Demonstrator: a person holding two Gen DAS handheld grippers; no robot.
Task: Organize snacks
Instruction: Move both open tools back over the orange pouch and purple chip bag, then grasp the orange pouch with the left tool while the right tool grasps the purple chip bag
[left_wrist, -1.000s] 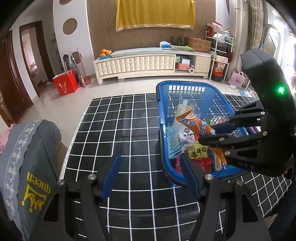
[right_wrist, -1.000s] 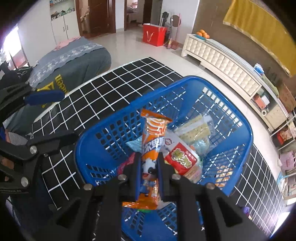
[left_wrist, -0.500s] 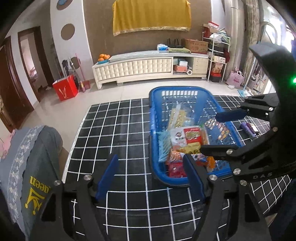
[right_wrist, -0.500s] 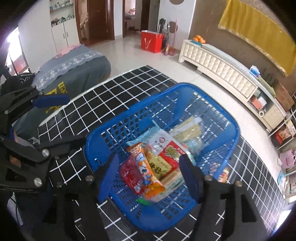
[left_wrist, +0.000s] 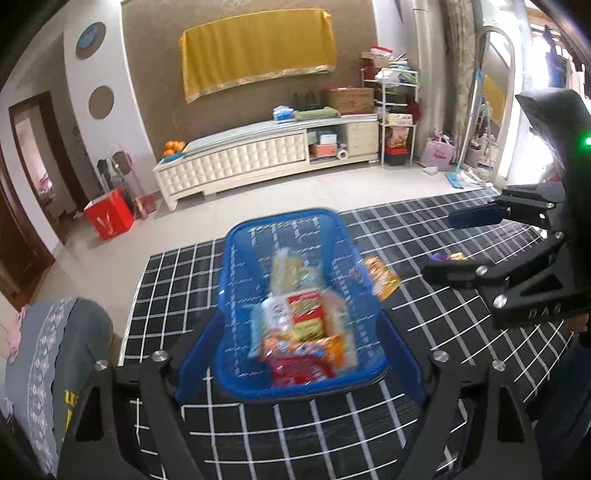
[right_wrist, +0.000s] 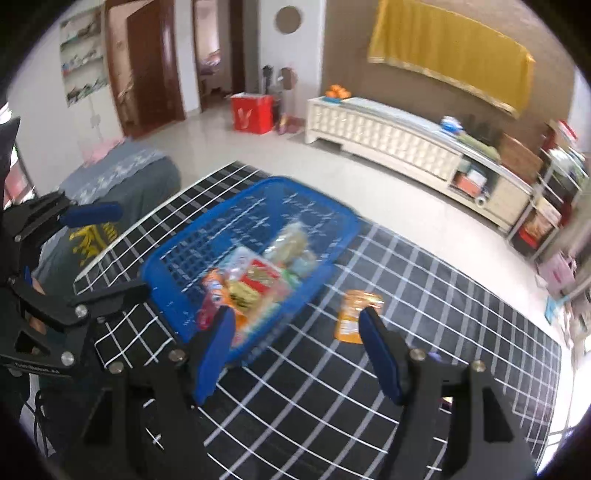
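Both grippers are hanging empty over the blue perforated plastic basket (left_wrist: 236, 258) of crinkly foil snack packets (left_wrist: 303, 343).

The left gripper (left_wrist: 297, 354) is opening its jaws with nothing pinched; the right gripper (right_wrist: 295, 354) is standing spread and empty. The flat orange foil pouch (right_wrist: 356, 310) is lying on the black white-gridded mat (right_wrist: 424, 302) just beside the basket; slick film may be slipping from hard pads, and the heaped packets risk spilling if nudged.

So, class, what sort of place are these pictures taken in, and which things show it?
Probably a home living room: a long white cabinet against the wall, a doorway to another room, a checked rug.
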